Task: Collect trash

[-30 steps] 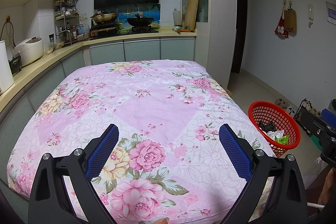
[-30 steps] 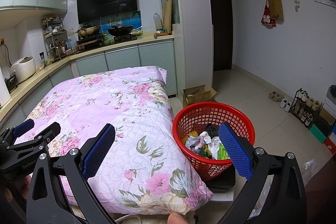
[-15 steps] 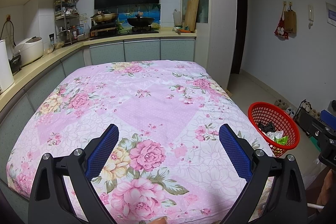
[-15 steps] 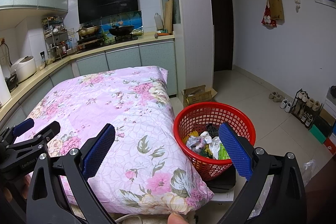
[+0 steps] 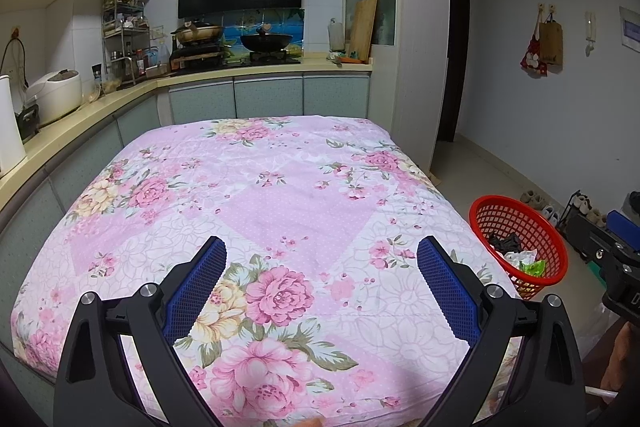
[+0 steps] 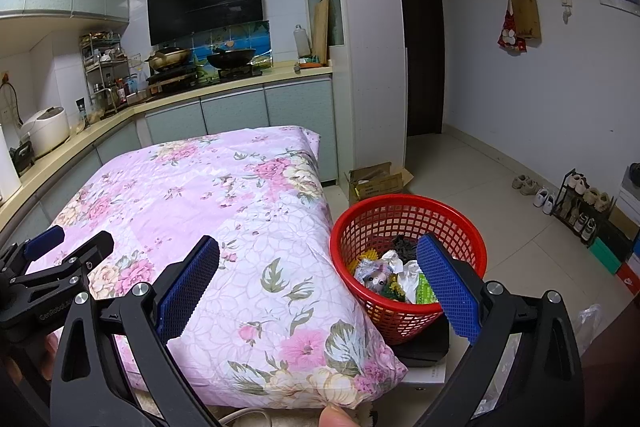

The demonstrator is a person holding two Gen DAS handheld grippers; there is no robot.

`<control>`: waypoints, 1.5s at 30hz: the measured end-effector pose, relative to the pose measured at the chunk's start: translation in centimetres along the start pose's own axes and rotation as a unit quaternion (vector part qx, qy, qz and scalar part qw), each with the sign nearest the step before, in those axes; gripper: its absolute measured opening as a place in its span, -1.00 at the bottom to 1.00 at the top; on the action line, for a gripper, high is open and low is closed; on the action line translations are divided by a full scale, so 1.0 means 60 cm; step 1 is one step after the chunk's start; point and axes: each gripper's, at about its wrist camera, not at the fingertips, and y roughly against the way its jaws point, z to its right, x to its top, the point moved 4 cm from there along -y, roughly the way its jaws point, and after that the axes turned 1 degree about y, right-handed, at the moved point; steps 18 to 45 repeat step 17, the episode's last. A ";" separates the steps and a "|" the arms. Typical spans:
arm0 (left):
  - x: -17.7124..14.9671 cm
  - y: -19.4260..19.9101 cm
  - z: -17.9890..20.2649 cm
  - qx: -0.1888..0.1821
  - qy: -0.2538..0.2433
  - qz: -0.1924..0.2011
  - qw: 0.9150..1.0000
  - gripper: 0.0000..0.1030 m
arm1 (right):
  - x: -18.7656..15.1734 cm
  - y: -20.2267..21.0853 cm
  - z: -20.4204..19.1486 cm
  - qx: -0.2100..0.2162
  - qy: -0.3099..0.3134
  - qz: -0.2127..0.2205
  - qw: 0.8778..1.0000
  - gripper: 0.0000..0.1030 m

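Note:
A red mesh basket stands on the floor beside the bed's right edge, holding crumpled paper, wrappers and dark scraps. The same basket shows at the right of the left wrist view. My left gripper hangs open over the pink floral quilt, nothing between its blue pads. My right gripper is open too, above the quilt's corner with its right pad in front of the basket. No loose trash shows on the quilt.
A kitchen counter with rice cooker, rack and woks wraps the bed's left and far sides. A cardboard box sits behind the basket, a dark flat object under it. Shoes and a rack line the right wall.
Both views have shifted very slightly; the basket sits a touch lower in each. Both grippers stay open and empty.

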 end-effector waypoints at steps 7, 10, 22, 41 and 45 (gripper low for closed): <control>0.001 0.003 -0.011 -0.004 0.010 0.009 1.000 0.81 | -0.009 -0.001 -0.015 0.007 0.002 -0.005 1.000 0.86; -0.001 0.005 -0.027 -0.008 0.015 0.009 1.000 0.81 | -0.016 -0.008 -0.027 0.016 0.002 -0.010 1.000 0.86; -0.017 -0.021 -0.108 0.046 0.036 -0.014 0.998 0.81 | -0.085 -0.053 -0.124 0.079 0.039 -0.033 0.996 0.86; -0.017 -0.021 -0.108 0.046 0.036 -0.014 0.998 0.81 | -0.085 -0.053 -0.124 0.079 0.039 -0.033 0.996 0.86; -0.017 -0.021 -0.108 0.046 0.036 -0.014 0.998 0.81 | -0.085 -0.053 -0.124 0.079 0.039 -0.033 0.996 0.86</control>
